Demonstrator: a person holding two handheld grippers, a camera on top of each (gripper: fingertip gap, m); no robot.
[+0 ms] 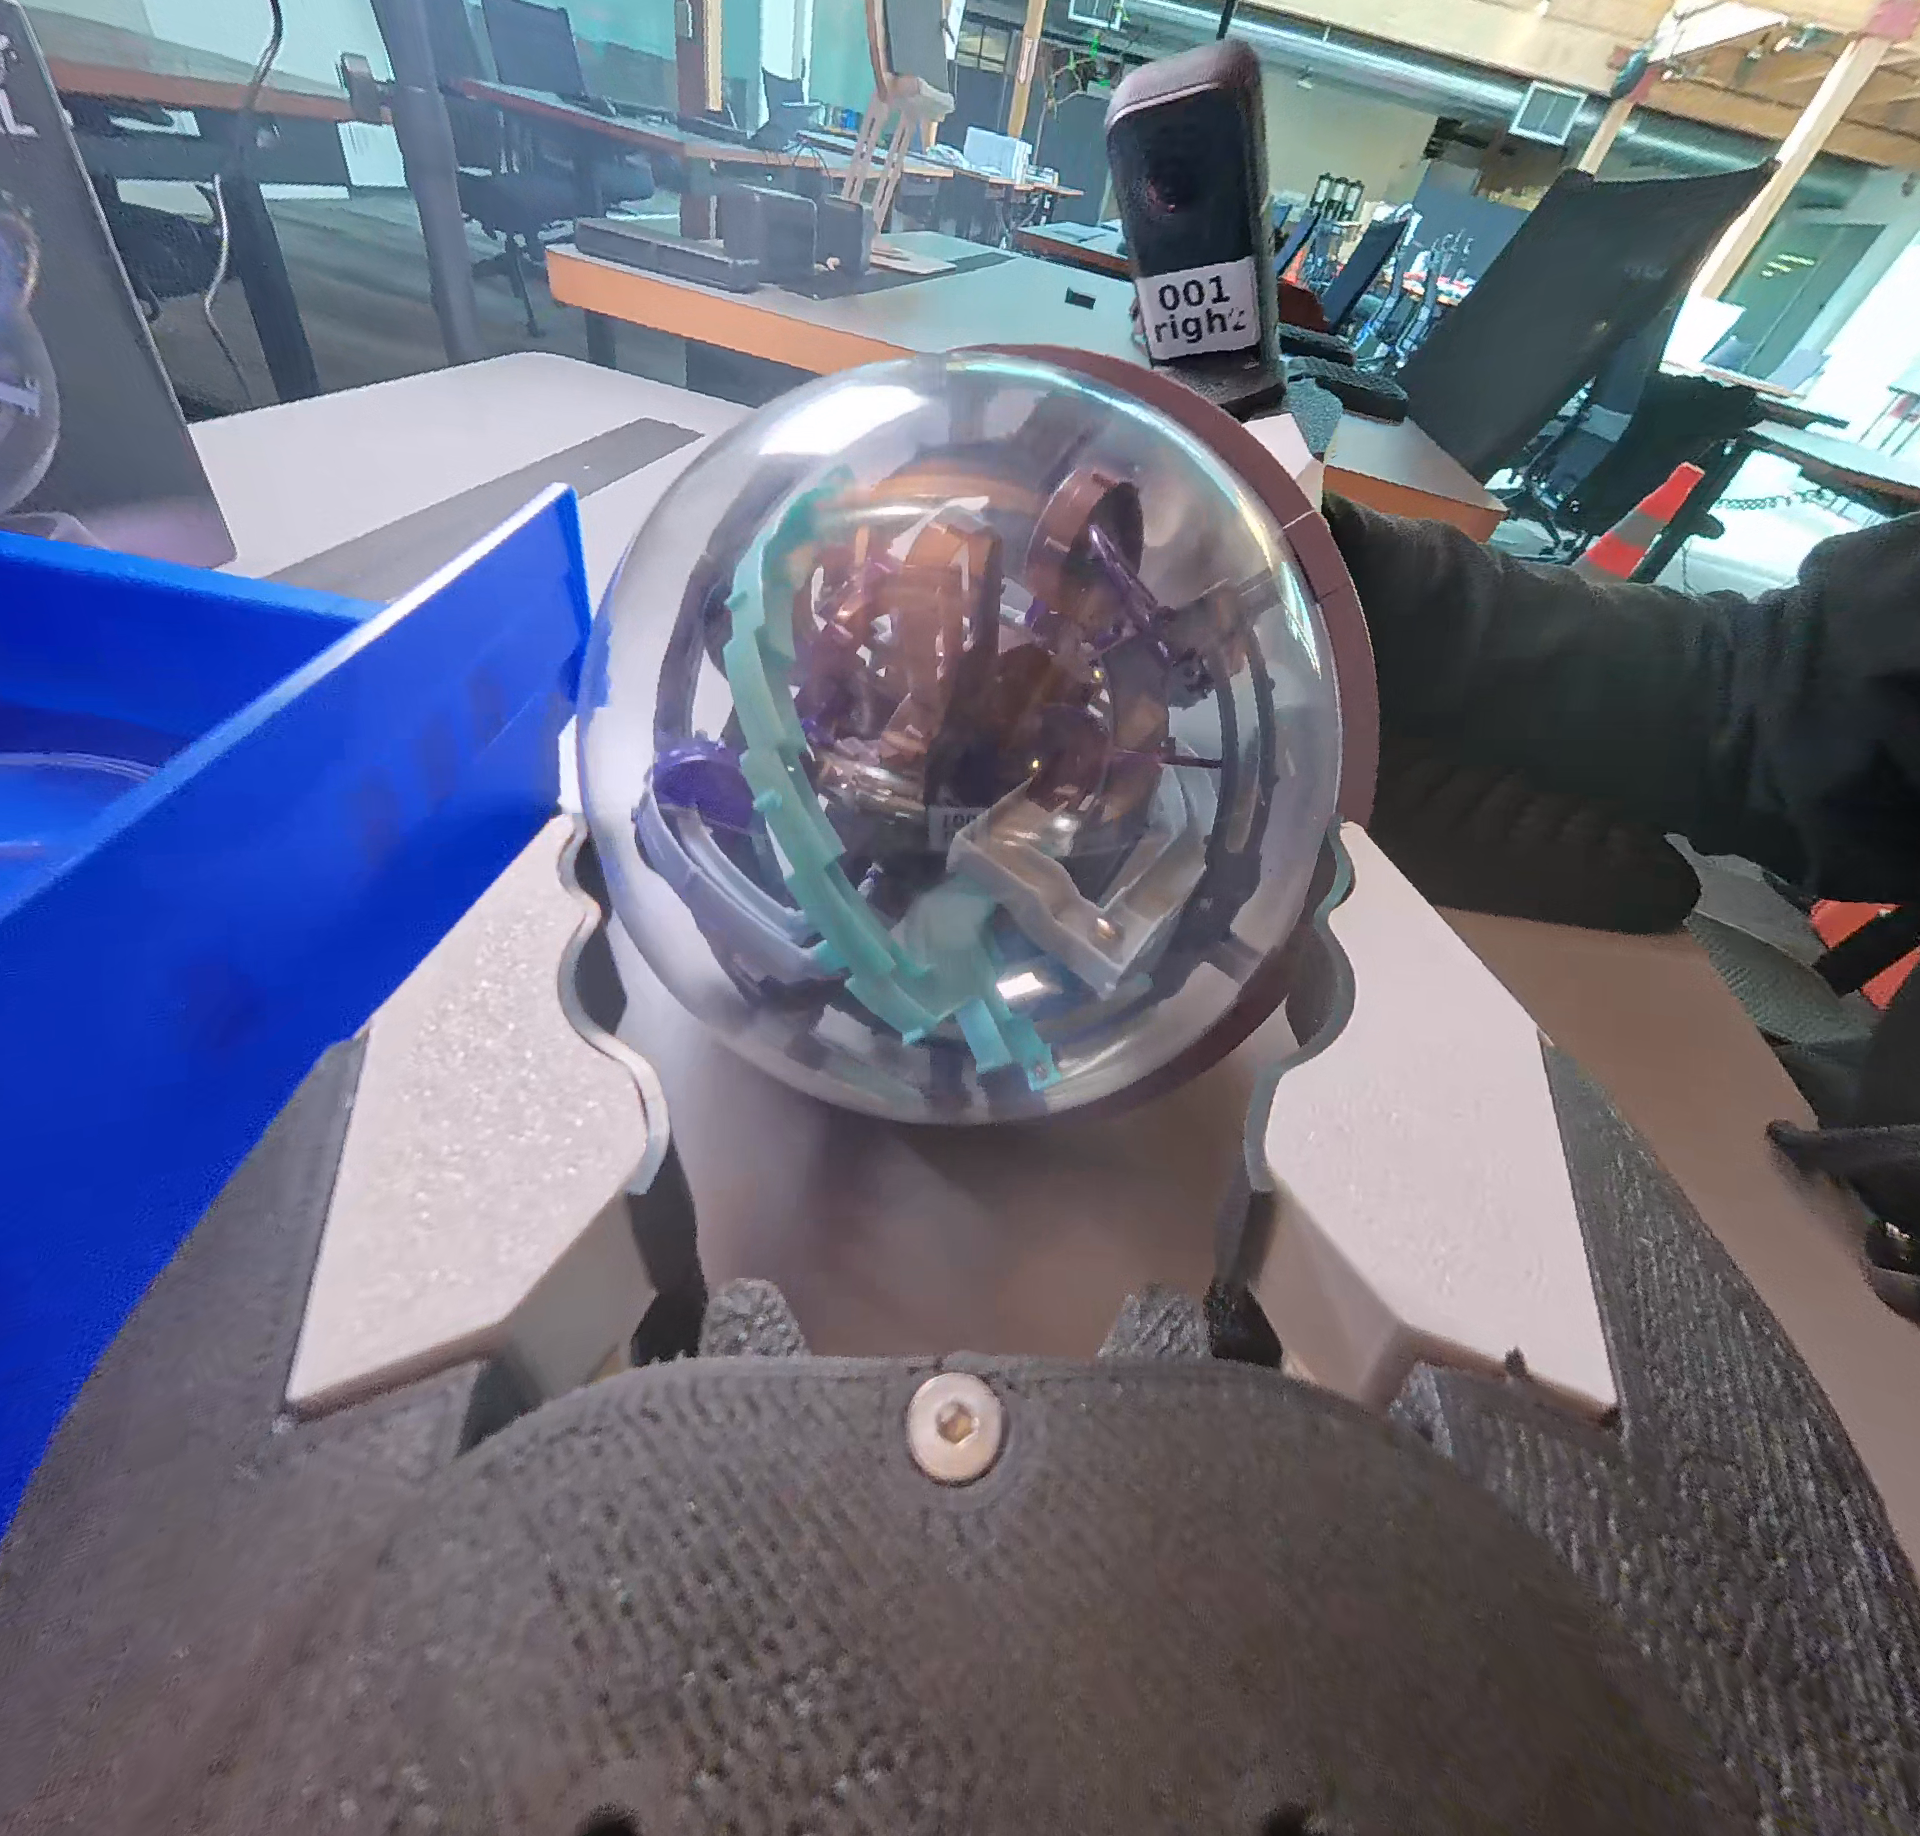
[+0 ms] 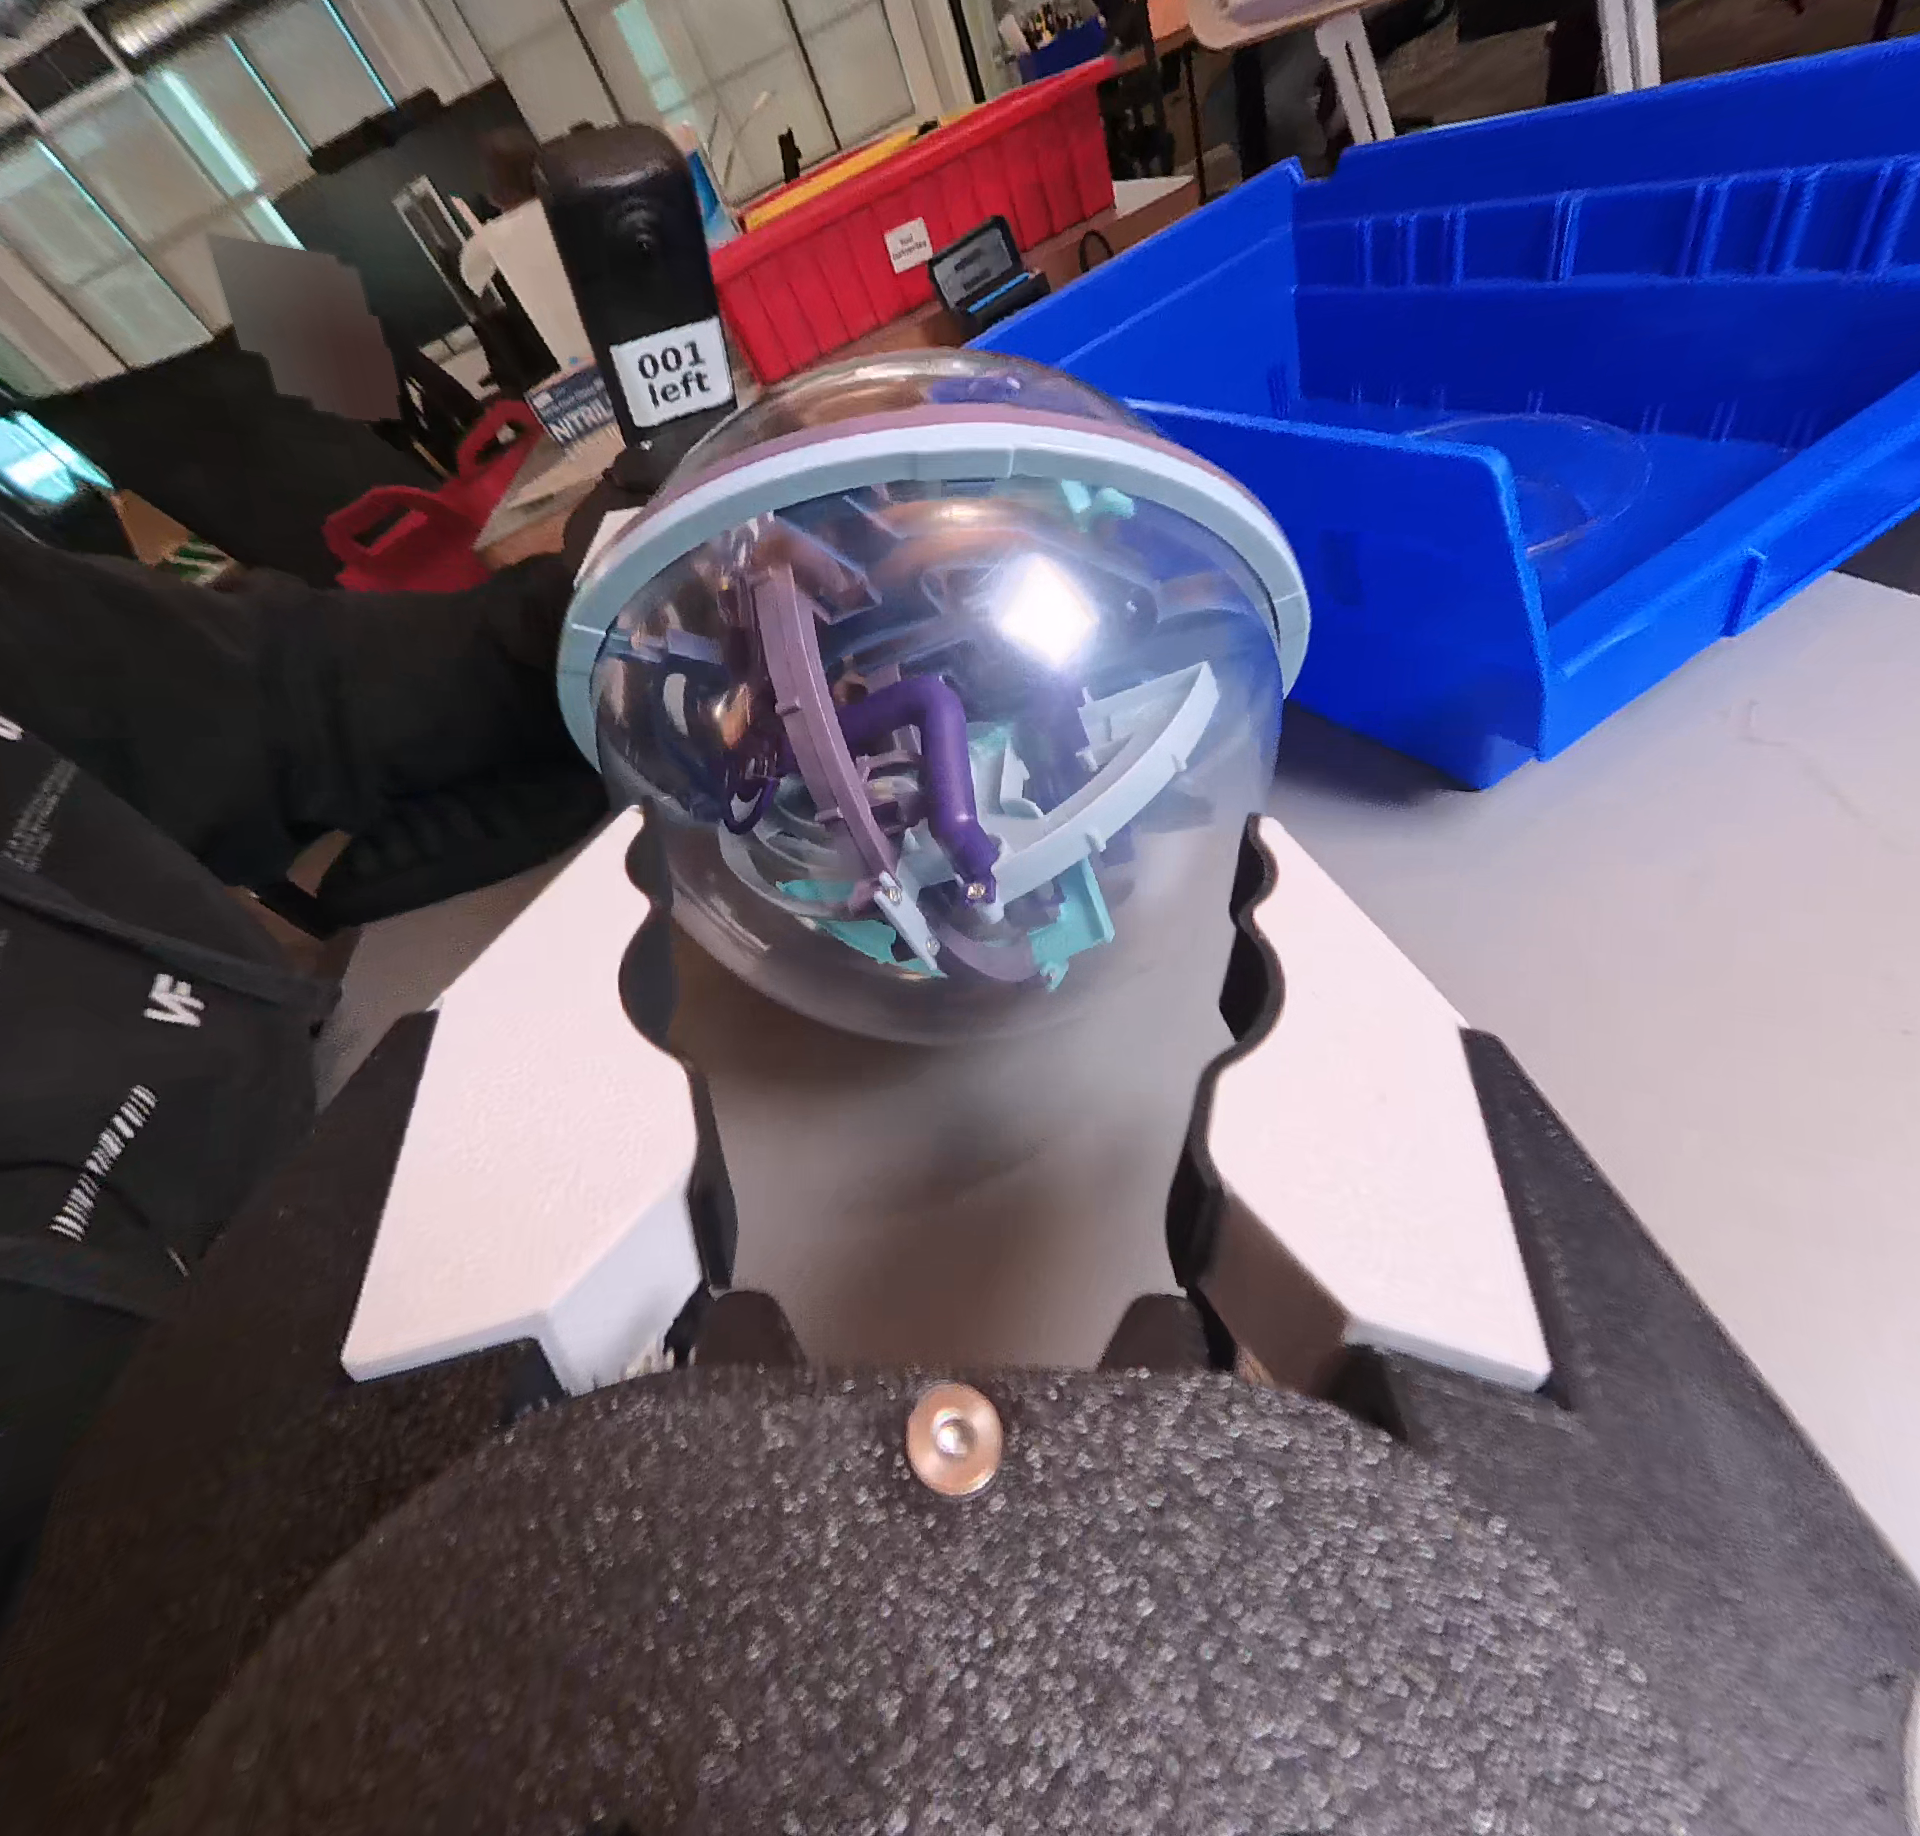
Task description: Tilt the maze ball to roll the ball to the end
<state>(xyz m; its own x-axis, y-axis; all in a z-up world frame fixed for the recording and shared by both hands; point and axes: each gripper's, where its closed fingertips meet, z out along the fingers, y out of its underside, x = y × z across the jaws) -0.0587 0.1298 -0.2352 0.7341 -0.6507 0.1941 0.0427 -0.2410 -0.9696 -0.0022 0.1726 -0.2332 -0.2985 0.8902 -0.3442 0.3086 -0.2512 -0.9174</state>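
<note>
A grey work table (image 2: pixel 1662 955) carries the scene, with a big blue bin (image 2: pixel 1558 384) standing just beside the maze ball (image 1: pixel 966 737) on its far side from me, its near wall crowding my left gripper (image 1: pixel 956 851) (the bin's corner nearly meets the sphere in the left wrist view). I come at the ball from two opposite sides, each claw level and low over the table and facing the other. Both stand spread wide. My left fingers (image 1: pixel 488 1038) flank the clear sphere at its lower sides, their scalloped edges right up against the shell; whether they press on it I cannot tell. My right gripper (image 2: pixel 945 913) brackets the other half in the same way, fingertips (image 2: pixel 1351 1007) close to the glass. My dark sleeve (image 1: pixel 1610 706) reaches in behind. The ball itself sits on the table between the claws, its seam ring tilted.
</note>
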